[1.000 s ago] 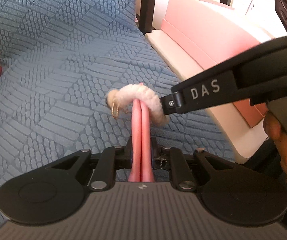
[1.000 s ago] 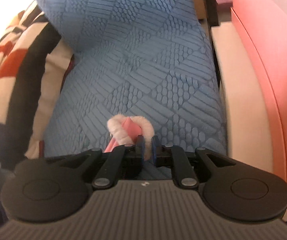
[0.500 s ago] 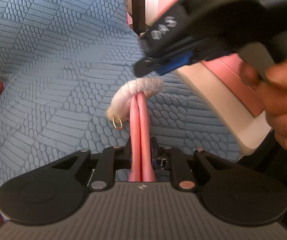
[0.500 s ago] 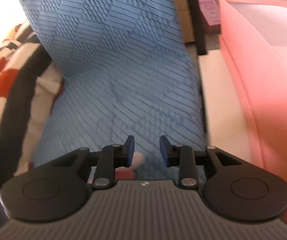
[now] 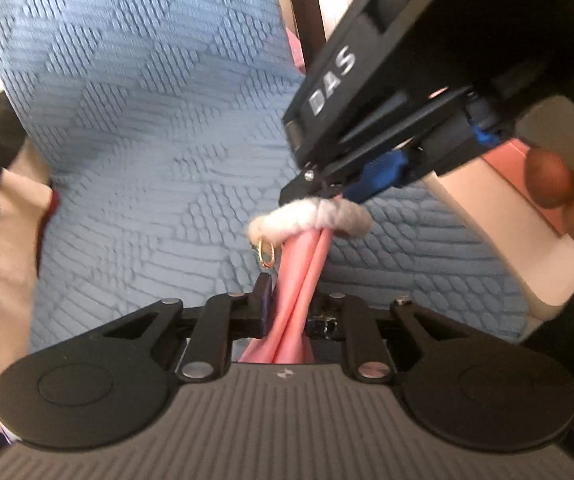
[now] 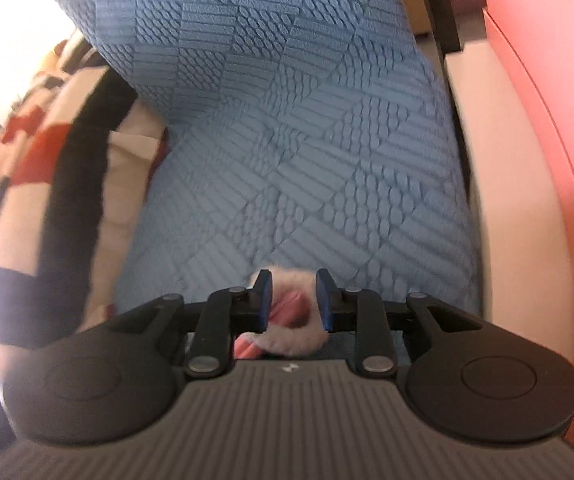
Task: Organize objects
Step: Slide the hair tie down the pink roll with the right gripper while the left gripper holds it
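Note:
My left gripper (image 5: 287, 300) is shut on a pink strap (image 5: 301, 276) that sticks out forward above the blue textured cushion (image 5: 147, 140). A fluffy white ring (image 5: 311, 218) with a small gold clasp (image 5: 267, 254) is looped around the strap's far end. My right gripper (image 6: 294, 298) is open, its blue pads either side of the fluffy ring (image 6: 291, 340) and the pink strap (image 6: 287, 306). In the left wrist view the right gripper's body (image 5: 427, 80) hangs over the ring from the upper right, fingertips just above it.
A pink box (image 6: 547, 120) on a cream ledge (image 6: 499, 200) stands to the right of the cushion. A black, red and cream patterned blanket (image 6: 47, 160) lies to the left. A dark chair post (image 5: 307, 12) is behind.
My right gripper let go of the fluffy ring, opened and lifted away, then came back down so its open pads straddle the ring. My left gripper kept hold of the pink strap.

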The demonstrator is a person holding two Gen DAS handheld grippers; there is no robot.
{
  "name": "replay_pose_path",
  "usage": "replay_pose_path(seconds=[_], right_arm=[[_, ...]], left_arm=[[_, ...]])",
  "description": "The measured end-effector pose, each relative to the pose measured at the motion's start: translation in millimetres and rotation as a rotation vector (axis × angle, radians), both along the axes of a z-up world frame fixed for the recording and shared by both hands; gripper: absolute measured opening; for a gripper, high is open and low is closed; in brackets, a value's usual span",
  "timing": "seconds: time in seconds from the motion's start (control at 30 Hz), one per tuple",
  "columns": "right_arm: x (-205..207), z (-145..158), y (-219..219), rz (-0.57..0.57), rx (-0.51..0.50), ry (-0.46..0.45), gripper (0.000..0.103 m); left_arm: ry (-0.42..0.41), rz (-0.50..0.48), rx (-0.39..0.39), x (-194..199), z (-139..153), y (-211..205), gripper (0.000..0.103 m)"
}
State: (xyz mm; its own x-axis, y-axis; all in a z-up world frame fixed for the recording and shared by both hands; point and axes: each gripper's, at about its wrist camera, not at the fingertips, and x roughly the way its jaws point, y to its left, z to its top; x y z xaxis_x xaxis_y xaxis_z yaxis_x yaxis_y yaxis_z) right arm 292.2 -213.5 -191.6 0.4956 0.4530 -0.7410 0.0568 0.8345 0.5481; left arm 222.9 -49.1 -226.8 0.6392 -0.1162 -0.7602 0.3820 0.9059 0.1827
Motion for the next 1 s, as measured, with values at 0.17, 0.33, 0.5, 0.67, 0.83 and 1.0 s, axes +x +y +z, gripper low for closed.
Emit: replay_pose_path(seconds=[0.17, 0.33, 0.5, 0.67, 0.83, 1.0], right_arm=[[-7, 5, -15, -0.037, 0.121, -0.019, 0.026], [-8, 1, -28, -0.084, 0.218, 0.004, 0.026], [-6, -3, -35, -0.113, 0.253, 0.014, 0.026], [-1, -4, -39, -0.115, 0.255, 0.029, 0.026], [4, -7, -39, -0.106, 0.265, 0.045, 0.026], [11, -16, -37, -0.093, 0.303, 0.084, 0.028]], left_arm=[[-0.141, -0.058, 0.133, -17, 5, -18, 0.017], [-0.259, -0.116, 0.276, -36, 2, -37, 0.017], [-0.322, -0.154, 0.346, -48, 1, -44, 0.016], [-0.354, -0.188, 0.383, -52, -1, -49, 0.014], [-0.385, -0.214, 0.429, -53, -4, -50, 0.013], [-0.422, -0.243, 0.495, -56, -9, -54, 0.012]])
